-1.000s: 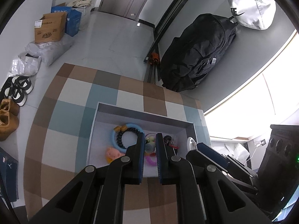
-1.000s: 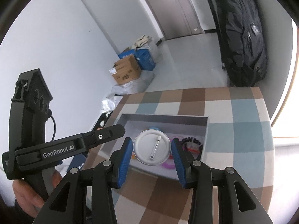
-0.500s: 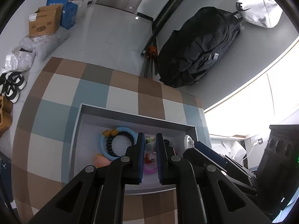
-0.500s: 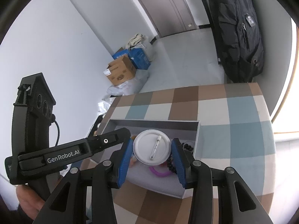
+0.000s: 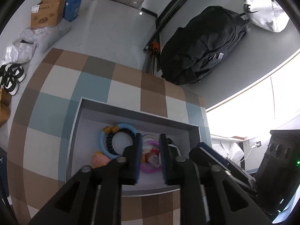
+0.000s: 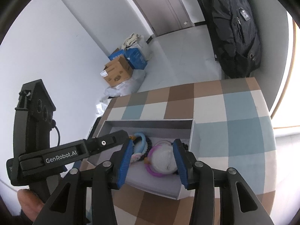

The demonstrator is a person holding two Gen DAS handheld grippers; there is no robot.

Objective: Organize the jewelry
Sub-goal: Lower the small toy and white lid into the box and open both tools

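The left hand-held gripper point(image 6: 129, 140), marked "GenRobot.AI", at nine o'clock, was opening, empty; the right hand-held gripper point(image 6: 151, 159) was opening, white badge point(image 6: 162, 159) released into the grey box point(image 6: 150, 122).

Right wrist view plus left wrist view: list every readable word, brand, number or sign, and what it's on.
"GenRobot.AI": white lettering on the black left gripper, seen in the right wrist view.
Brown cardboard box on the floor: dark printed logo and a white label, too blurred to read.
Blue carton behind it: white print, unreadable.
Black backpack: small badge, too small to read.
Nothing else carries legible text.
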